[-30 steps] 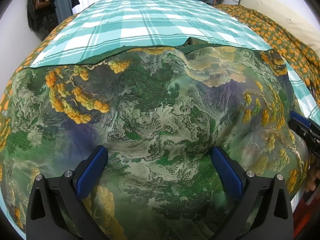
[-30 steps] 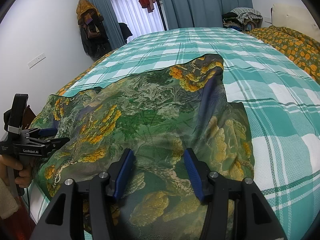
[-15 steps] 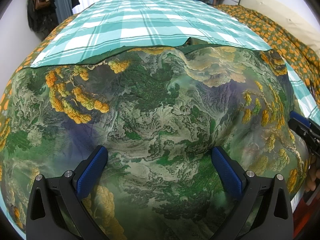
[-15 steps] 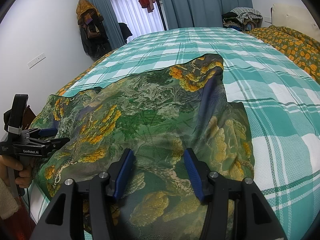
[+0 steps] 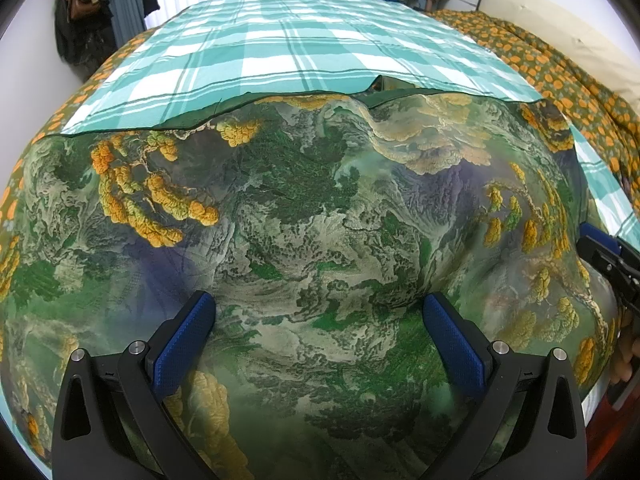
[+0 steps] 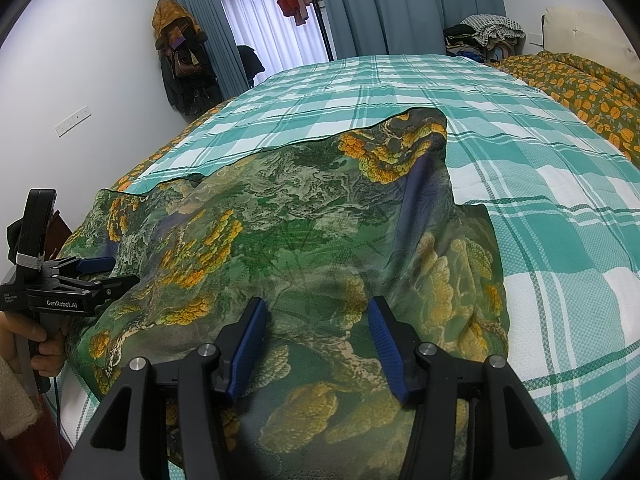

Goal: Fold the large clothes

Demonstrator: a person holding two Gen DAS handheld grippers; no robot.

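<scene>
A large green garment (image 5: 320, 208) with yellow-orange tree prints lies spread over the near part of the bed; its far hem runs straight across. My left gripper (image 5: 318, 300) hovers over the garment's near middle, open wide, with nothing pinched between its blue pads (image 5: 188, 336). In the right wrist view the same garment (image 6: 300, 232) shows a folded strip along its right side. My right gripper (image 6: 316, 304) stands open above the near right part of the cloth. The left gripper (image 6: 120, 271) appears at the cloth's left edge, held by a hand (image 6: 36, 340). The right gripper (image 5: 588, 240) shows at the cloth's right edge.
A teal plaid cover (image 6: 560, 200) stretches beyond and to the right of the garment. An orange-flowered quilt (image 6: 580, 80) lies at the far right. A pile of clothes (image 6: 488, 32) sits behind the bed, and coats (image 6: 180, 64) hang on the left wall by the curtains.
</scene>
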